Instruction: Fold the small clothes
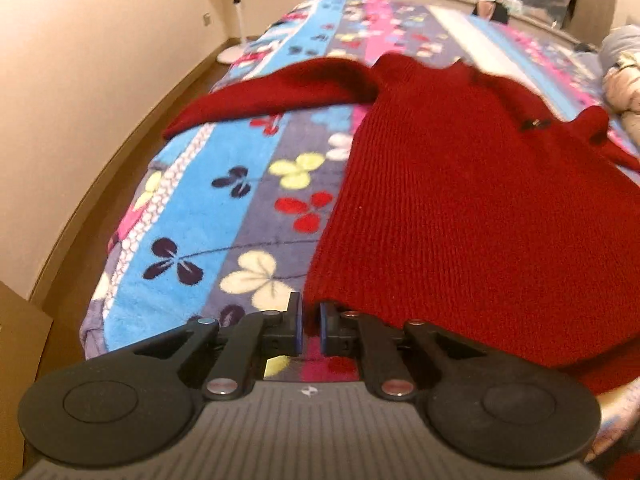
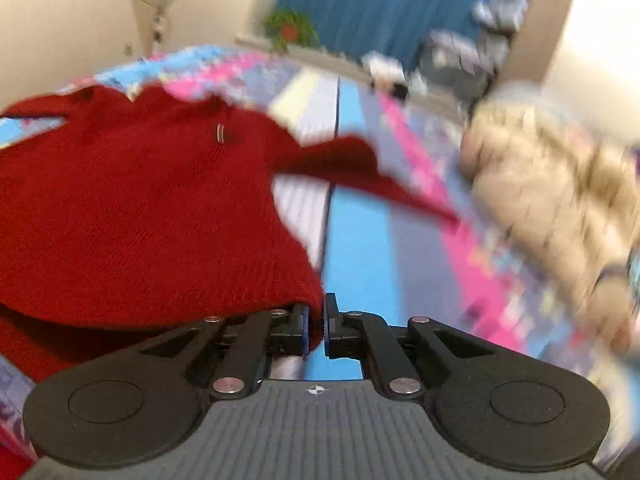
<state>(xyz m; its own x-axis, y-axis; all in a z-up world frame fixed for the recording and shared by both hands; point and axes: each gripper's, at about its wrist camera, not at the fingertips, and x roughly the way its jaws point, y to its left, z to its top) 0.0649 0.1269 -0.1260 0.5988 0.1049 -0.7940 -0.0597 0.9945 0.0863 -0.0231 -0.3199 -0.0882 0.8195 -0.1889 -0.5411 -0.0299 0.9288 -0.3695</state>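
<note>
A small dark red knitted sweater lies on a bed with a flowered blanket. Its body runs away from me, one sleeve stretched out to the left. My left gripper is shut on the sweater's near left hem corner. In the blurred right wrist view the same sweater fills the left, its other sleeve trailing right. My right gripper is shut on the near right hem corner, which is lifted off the blanket.
The bed's left edge drops to a wooden floor beside a cream wall. A standing fan is at the far left. A beige bundle of bedding lies on the right of the bed. Blue curtains hang behind.
</note>
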